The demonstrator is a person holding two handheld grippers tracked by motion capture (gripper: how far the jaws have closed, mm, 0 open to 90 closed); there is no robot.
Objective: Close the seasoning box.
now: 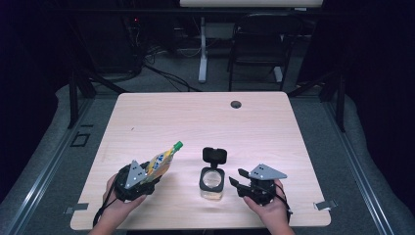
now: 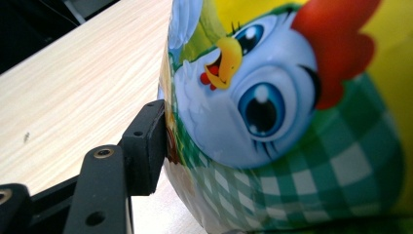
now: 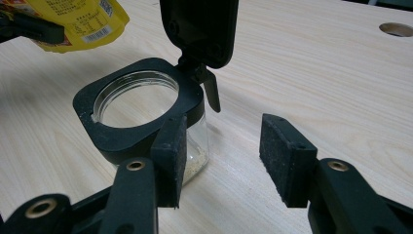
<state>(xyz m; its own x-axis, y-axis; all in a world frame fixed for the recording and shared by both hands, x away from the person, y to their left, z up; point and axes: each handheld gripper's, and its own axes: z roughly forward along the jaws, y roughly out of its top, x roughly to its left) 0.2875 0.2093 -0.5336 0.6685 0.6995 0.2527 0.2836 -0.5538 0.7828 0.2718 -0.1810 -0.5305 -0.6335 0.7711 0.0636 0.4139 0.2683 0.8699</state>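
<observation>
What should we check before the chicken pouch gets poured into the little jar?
1. Left gripper grips the pouch: ok, a pad presses its side.
2. Jar lid flipped open: ok.
3. Pouch's green cap off: not ok, it is on.
4. Right gripper steadies the jar: not ok, jaws open, jar beside one pad.
5. Jar upright on the table: ok.
6. Pouch spout over the jar: not ok, it is off to the jar's left.

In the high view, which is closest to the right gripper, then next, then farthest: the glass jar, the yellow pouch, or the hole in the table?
From the right gripper:
1. Glass jar, just to its left, lid open.
2. Yellow pouch, farther left, in the left gripper.
3. Hole in the table, near the far edge.
</observation>
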